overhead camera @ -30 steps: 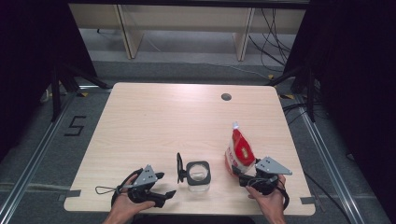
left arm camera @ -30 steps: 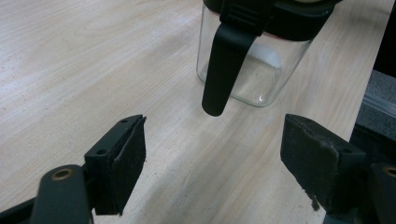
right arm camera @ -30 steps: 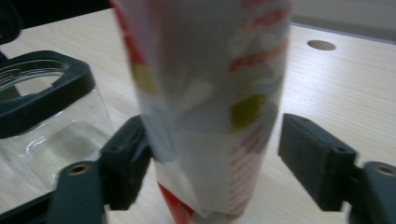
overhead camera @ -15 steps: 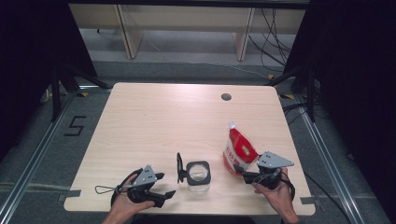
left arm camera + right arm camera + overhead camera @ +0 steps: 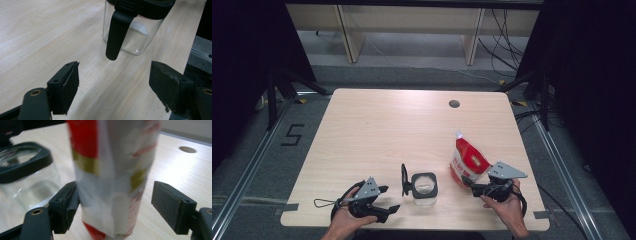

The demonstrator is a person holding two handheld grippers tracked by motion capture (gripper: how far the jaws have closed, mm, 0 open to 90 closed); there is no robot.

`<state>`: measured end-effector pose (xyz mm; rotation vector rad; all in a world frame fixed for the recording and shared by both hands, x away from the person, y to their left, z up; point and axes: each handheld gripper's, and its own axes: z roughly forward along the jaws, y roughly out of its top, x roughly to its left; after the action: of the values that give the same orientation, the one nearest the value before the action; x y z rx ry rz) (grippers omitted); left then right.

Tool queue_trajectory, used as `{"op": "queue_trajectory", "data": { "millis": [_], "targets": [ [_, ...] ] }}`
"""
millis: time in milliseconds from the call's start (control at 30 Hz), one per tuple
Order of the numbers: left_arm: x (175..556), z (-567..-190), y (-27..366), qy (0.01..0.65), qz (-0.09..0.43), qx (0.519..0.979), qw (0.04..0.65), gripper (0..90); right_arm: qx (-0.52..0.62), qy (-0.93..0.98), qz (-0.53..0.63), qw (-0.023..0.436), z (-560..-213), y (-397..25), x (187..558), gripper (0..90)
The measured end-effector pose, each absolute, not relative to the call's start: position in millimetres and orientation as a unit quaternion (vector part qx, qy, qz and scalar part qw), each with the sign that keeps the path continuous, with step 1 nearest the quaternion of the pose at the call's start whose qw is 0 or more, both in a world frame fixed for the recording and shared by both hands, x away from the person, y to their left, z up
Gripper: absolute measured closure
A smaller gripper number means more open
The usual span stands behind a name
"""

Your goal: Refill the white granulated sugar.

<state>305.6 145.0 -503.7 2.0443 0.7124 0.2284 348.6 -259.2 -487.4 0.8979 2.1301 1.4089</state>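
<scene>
Where the red and white pouch stands upright near the table's front right edge, its white spout at the top, the right gripper sits just in front of its base. In the right gripper view the pouch rises between the two black jaws: the left jaw touches, or all but touches, its side, while the right jaw stands apart from it with bare table showing in the gap. The jaws are therefore spread around the pouch and do not pinch it. The person's right hand holds this gripper from the bottom edge of the high view.

Just left of the pouch stands a clear glass jar with a black square rim; its black lid hangs open on the jar's left side, standing on edge. In the right gripper view the jar appears to the left of the pouch, near it but apart. In the left gripper view the jar lies ahead of the jaws, and a black latch hangs down over its front wall.

The left gripper rests near the table's front edge, left of the jar and pointing toward it, held in the left hand. Its jaws are spread wide with nothing between them but the light wooden table.
</scene>
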Motion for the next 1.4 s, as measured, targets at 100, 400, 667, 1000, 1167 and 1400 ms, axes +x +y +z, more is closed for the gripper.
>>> {"op": "queue_trajectory", "data": {
  "millis": [100,400,667,1000,1167,1400],
  "targets": [
    [304.1,-503.4,144.4,0.297,0.086,0.829,0.465,23.4,0.353,0.755,0.519,0.190,-489.4,-256.9,345.9,17.3],
    [306.4,-503.9,145.0,0.280,0.094,0.843,0.450,23.0,0.358,0.730,0.541,0.217,-494.0,-251.8,347.3,15.7],
    [306.6,-505.7,143.5,0.284,0.090,0.837,0.459,22.9,0.362,0.722,0.548,0.220,-497.5,-245.6,348.3,16.4],
    [307.1,-505.1,145.1,0.287,0.089,0.845,0.443,22.9,0.355,0.711,0.563,0.225,-500.1,-244.7,353.3,20.7],
    [305.0,-505.9,143.2,0.301,0.083,0.833,0.457,22.9,0.341,0.716,0.567,0.224,-501.9,-243.0,355.8,22.6],
    [305.1,-505.7,143.5,0.296,0.082,0.837,0.454,22.8,0.354,0.717,0.560,0.219,-505.0,-237.8,354.4,24.8]
  ]
}}
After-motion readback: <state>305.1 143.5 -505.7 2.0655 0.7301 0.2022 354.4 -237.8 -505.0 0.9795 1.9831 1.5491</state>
